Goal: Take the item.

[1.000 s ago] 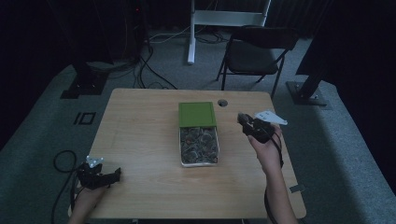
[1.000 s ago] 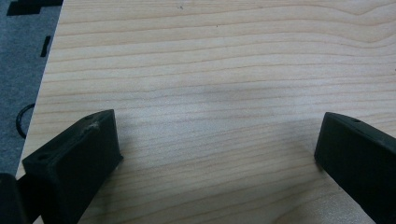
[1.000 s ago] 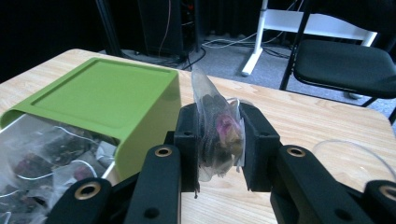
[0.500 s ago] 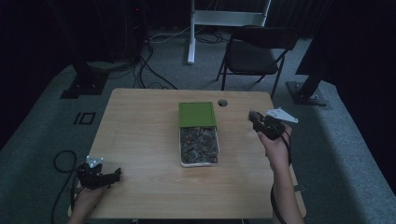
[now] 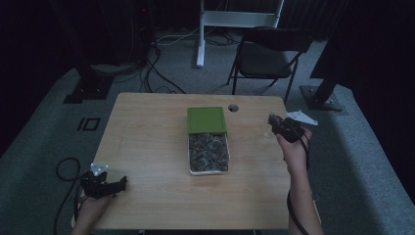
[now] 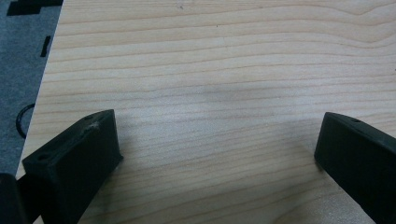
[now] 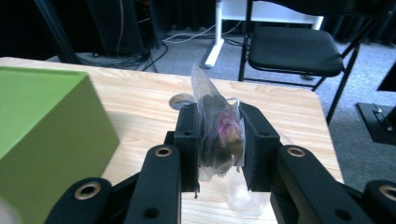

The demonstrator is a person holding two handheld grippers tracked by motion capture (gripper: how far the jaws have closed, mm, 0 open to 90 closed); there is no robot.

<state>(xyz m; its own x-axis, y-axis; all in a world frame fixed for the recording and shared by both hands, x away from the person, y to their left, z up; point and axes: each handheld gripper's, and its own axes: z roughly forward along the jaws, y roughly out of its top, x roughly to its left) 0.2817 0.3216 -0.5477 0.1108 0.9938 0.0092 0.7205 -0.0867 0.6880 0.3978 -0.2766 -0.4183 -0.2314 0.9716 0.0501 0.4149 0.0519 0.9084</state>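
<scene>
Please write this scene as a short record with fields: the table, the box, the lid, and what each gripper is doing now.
table: wooden table, with round hole near far edge
box: white tray, full of small packets
lid: green lid, at tray's far end
right gripper: right gripper, shut on a clear packet with dark and pink contents
left gripper: left gripper, open, empty, over bare wood at near left corner

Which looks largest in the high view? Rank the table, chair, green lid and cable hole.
1. Table
2. Chair, though it stands farther from the camera, so its true size is less sure
3. Green lid
4. Cable hole
</scene>
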